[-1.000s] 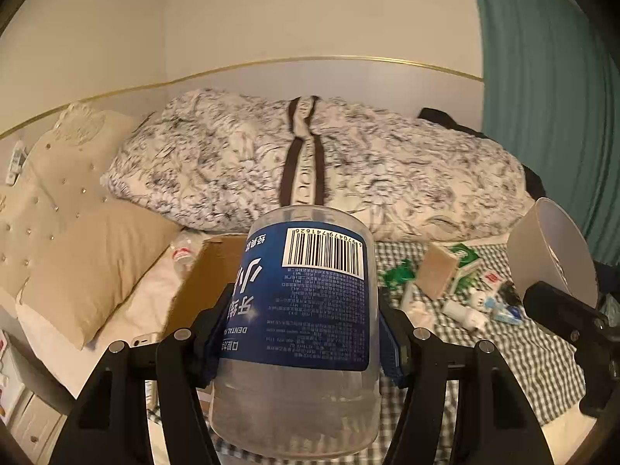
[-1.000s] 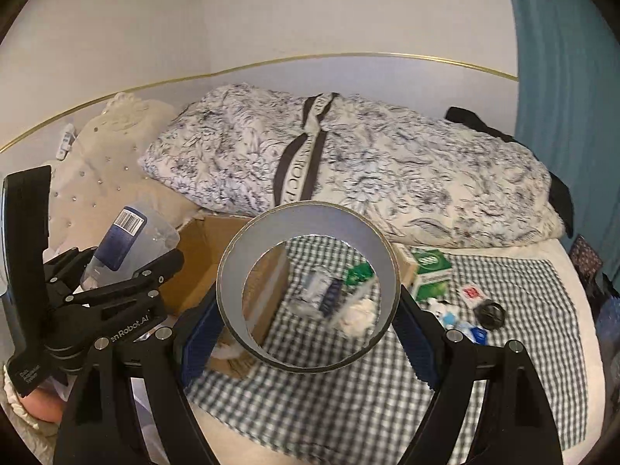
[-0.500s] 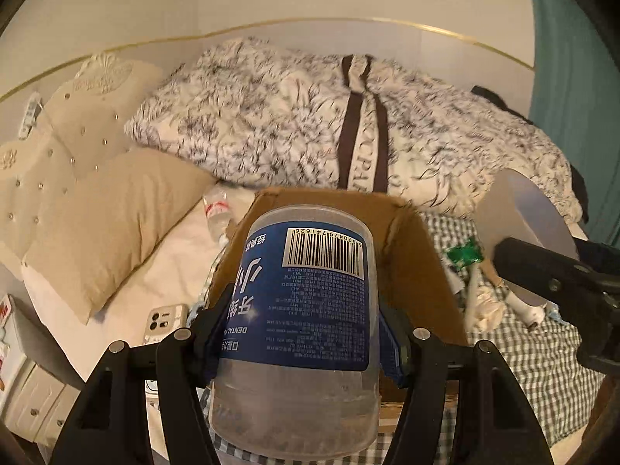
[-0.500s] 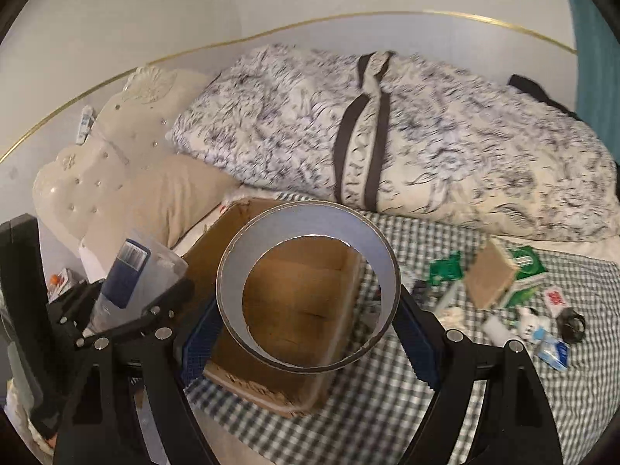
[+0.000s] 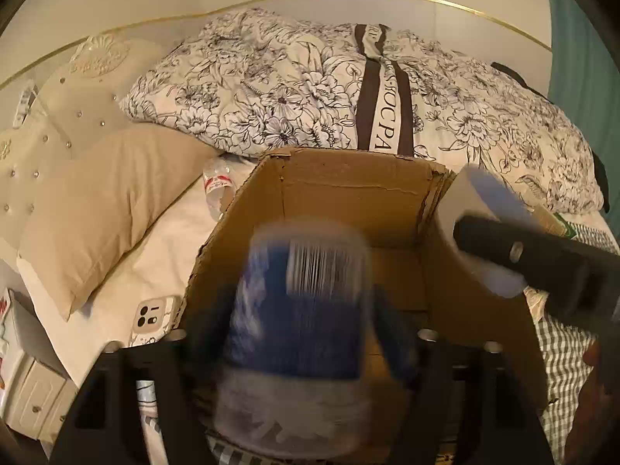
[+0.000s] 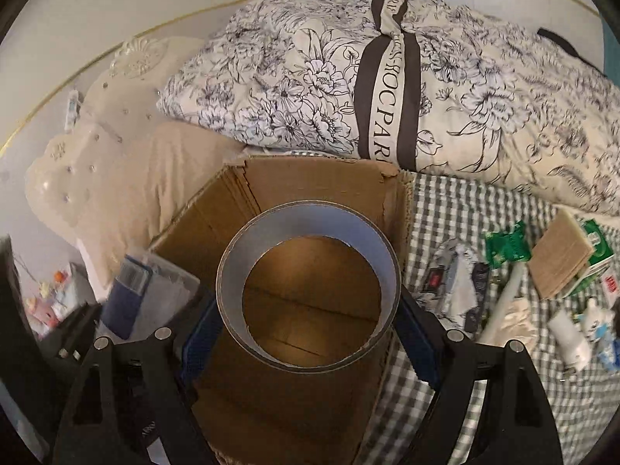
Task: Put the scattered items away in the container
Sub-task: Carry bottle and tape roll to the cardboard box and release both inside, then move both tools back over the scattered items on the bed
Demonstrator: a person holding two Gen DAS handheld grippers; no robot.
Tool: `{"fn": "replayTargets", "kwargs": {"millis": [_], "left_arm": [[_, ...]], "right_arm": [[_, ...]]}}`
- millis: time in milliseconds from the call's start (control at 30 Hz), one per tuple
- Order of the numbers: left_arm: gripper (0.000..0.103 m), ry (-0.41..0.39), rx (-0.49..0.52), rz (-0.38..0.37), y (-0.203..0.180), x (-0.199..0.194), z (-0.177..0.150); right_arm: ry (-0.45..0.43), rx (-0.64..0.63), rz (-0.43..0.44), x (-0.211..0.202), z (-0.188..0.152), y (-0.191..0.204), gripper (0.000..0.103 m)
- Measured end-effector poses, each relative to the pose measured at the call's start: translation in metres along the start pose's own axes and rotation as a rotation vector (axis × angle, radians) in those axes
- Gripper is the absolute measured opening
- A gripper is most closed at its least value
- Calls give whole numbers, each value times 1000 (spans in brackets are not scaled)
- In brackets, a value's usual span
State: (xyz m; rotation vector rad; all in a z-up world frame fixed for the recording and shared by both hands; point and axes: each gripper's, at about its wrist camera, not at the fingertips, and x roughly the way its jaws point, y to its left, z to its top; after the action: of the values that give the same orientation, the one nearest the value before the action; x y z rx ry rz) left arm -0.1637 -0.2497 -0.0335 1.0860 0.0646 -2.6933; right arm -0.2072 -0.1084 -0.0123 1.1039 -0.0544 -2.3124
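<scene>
Tidying is being done with both hands at once, and it looks only partly done. Two things are being held over the cardboard box (image 6: pixel 310 201), which is sitting on the bed. The clear tub with the blue label (image 5: pixel 298 317) is being let go by the left gripper (image 5: pixel 298 352): its jaws are opening, the tub is blurred between them, and it seems to be dropping toward the box floor. The grey tape roll (image 6: pixel 308 286) is being gripped by the right gripper (image 6: pixel 310 333), blue pads pressed on both sides, right above the open box. The box floor that can be seen is bare, so nothing seems to be put away yet. Lots of small things are being left on the checked cloth (image 6: pixel 465 209) to the right of the box: a green packet (image 6: pixel 505 242), a brown card piece (image 6: pixel 562 259), a small white bottle (image 6: pixel 567 333) and more. A phone (image 5: pixel 151 319) and a plastic bottle (image 5: pixel 219 186) are lying to the left of the box. Compared with a second ago, both grippers are being brought closer and lower over the box, which is now filling much more of each view. Back then the tub was being squeezed tight and looked sharp; now it is being set free.
</scene>
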Motion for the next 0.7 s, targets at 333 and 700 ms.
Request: {"fn": "replayTargets", "kwargs": {"millis": [333, 700], "left_arm": [[101, -21, -9, -26, -17, -19, 4], [103, -93, 11, -32, -61, -94, -2]], "right_arm": [[-100, 73, -14, -29, 4, -16, 98], [-237, 34, -133, -133, -27, -47, 98]]}}
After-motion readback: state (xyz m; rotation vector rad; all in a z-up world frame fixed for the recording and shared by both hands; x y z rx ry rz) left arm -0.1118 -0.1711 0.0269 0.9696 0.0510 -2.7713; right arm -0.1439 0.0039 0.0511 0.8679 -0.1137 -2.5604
